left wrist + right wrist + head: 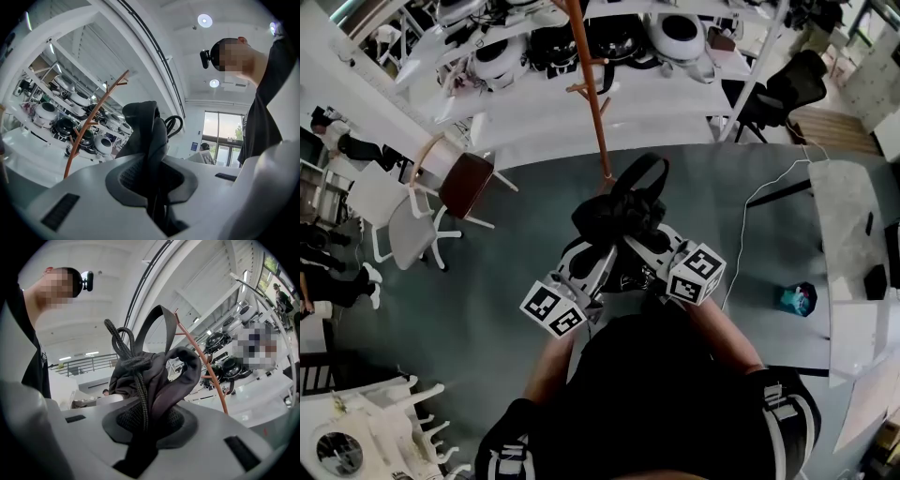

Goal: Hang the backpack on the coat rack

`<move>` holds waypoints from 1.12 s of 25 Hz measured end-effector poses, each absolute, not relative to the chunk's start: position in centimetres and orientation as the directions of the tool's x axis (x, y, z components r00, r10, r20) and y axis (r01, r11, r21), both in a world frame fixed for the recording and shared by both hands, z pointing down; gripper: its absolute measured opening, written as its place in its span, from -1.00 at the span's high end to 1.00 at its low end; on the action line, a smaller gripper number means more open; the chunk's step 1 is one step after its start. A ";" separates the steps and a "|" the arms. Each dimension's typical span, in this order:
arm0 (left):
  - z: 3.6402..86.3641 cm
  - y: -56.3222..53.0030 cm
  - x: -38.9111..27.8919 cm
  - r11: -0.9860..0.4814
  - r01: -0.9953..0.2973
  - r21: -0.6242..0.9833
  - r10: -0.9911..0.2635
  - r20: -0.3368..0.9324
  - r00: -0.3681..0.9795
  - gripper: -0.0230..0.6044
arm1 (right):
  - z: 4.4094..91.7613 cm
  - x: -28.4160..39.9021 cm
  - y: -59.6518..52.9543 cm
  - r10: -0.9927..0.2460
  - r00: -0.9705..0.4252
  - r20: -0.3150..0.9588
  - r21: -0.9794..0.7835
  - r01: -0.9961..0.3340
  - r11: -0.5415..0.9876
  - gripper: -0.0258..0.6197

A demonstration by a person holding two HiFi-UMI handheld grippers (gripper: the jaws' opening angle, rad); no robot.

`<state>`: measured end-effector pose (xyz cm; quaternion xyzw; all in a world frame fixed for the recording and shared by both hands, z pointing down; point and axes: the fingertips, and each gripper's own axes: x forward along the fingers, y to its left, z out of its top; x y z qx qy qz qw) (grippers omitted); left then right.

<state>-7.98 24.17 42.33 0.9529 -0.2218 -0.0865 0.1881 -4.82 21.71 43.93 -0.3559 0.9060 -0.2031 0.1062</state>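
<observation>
A black backpack (619, 220) hangs bunched between both grippers, in front of the person's chest. My left gripper (592, 265) is shut on a black strap of the backpack (149, 136). My right gripper (661, 258) is shut on bunched black fabric and a braided cord of the backpack (152, 378). A carry loop (639, 173) sticks up toward the coat rack. The orange coat rack (592, 89) stands just beyond the backpack, with short pegs on its pole; it also shows as the coat rack (89, 126) and the coat rack (206, 366) in the gripper views.
A long white table (581, 103) with black and white helmets (502, 56) runs behind the rack. A brown chair (464, 183) and a white chair (408, 230) stand left. A white desk (848, 253) with a cable is on the right. A teal object (797, 298) lies on the grey floor.
</observation>
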 end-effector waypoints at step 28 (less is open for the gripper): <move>42.4 17.8 3.2 -0.740 -0.538 0.403 -0.608 -0.058 0.792 0.77 | 43.8 5.8 14.8 -0.544 -0.839 -0.021 -0.434 -0.482 0.761 0.65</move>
